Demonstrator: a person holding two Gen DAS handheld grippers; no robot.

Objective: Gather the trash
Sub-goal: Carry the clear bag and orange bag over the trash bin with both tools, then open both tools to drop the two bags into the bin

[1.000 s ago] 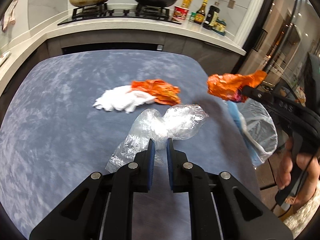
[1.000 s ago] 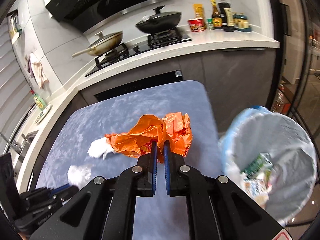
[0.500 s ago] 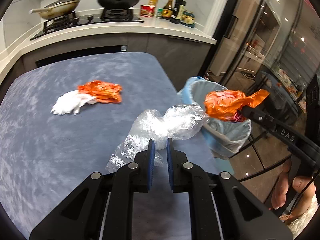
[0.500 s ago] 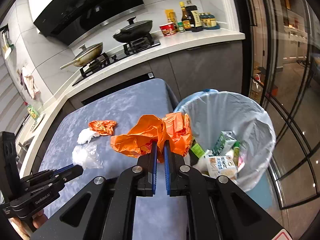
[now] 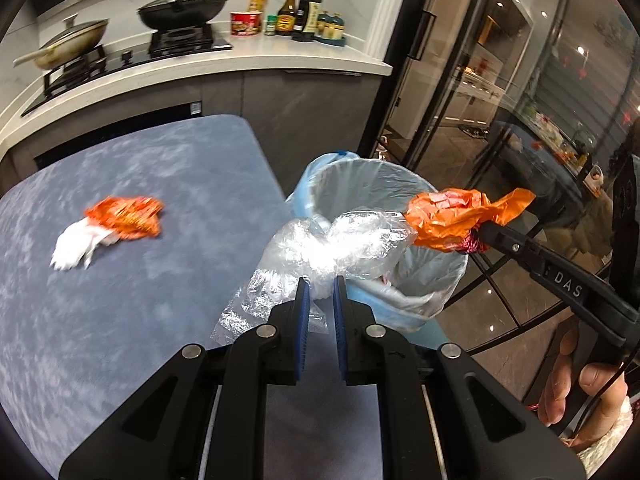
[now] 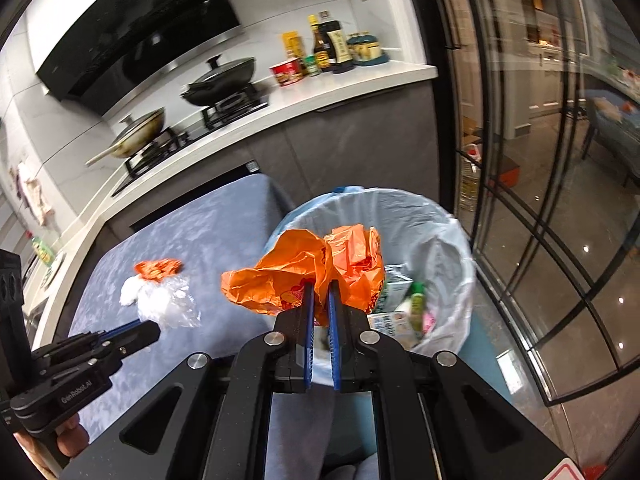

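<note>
My left gripper (image 5: 319, 282) is shut on a crumpled clear plastic bag (image 5: 340, 240), held over the near rim of the lined trash bin (image 5: 440, 280). My right gripper (image 6: 319, 289) is shut on a crumpled orange plastic bag (image 6: 304, 268), held above the bin (image 6: 440, 236), which holds cartons and a small bottle. In the left wrist view the orange bag (image 5: 452, 220) hangs over the bin's right side from the right gripper (image 5: 480, 236). An orange wrapper (image 5: 128, 216) and a white tissue (image 5: 76, 246) lie together on the blue-grey table (image 5: 120, 320). In the right wrist view the left gripper (image 6: 150, 330) carries the clear bag (image 6: 168, 306).
A kitchen counter (image 5: 248, 60) with a stove, two pans and several bottles runs behind the table. Glass doors with black frames (image 6: 540, 200) stand right of the bin. A person's hand (image 5: 580, 392) grips the right tool's handle.
Both grippers have swung right from above the table to over the bin, carrying the clear bag and the orange bag. The wrapper and tissue stayed on the table.
</note>
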